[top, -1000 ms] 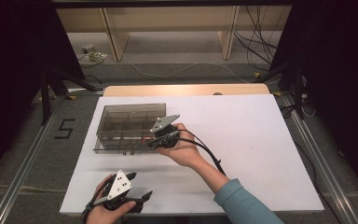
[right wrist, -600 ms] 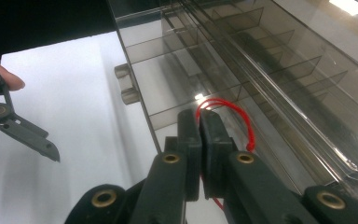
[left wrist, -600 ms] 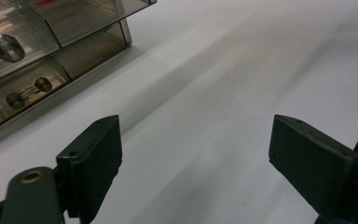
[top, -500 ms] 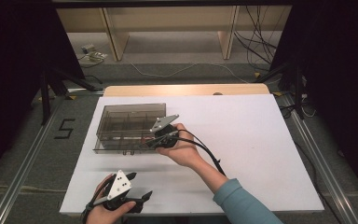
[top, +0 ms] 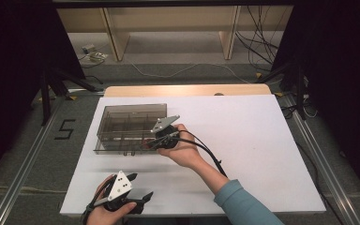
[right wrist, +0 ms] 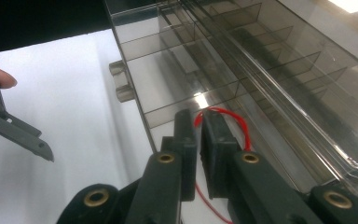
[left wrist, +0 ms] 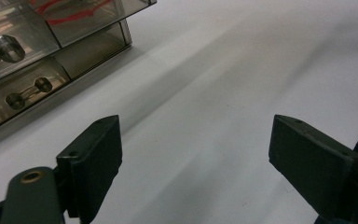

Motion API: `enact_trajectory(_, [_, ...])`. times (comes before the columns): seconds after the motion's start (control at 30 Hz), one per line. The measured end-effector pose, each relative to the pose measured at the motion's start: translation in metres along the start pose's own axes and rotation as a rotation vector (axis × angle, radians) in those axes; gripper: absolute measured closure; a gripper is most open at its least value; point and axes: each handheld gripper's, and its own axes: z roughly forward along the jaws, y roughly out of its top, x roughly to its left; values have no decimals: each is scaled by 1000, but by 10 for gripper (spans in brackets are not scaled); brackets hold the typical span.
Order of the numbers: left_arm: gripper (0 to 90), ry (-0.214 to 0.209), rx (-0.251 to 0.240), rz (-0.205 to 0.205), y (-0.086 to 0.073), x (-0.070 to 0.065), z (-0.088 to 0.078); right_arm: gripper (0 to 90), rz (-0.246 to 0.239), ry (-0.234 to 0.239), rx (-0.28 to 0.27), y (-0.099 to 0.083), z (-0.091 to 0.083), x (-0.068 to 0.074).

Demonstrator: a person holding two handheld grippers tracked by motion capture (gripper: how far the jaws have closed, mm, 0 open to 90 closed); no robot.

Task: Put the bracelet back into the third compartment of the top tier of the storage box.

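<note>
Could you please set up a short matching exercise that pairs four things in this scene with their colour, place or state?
Things:
1. left gripper
2. right gripper
3. loop
4. box

Descriptions:
A. red, lying in a near compartment
B. clear smoky plastic, split into compartments
C. jaws wide apart above bare white table
D. jaws nearly together at the box's near edge

Pairs: 1-C, 2-D, 3-A, 4-B
</note>
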Motion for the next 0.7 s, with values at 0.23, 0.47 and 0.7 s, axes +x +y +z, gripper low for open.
enact_trajectory(0.23, [171, 0, 0, 0, 0, 0, 0, 813, -5, -10, -10, 1, -4, 0])
enact_trajectory(0.47, [170, 1, 0, 0, 0, 0, 0, 753, -14, -25, -29, 2, -11, 2])
enact_trajectory(0.7, [171, 2, 0, -2, 0, 0, 0, 654, -5, -44, -60, 1, -24, 2])
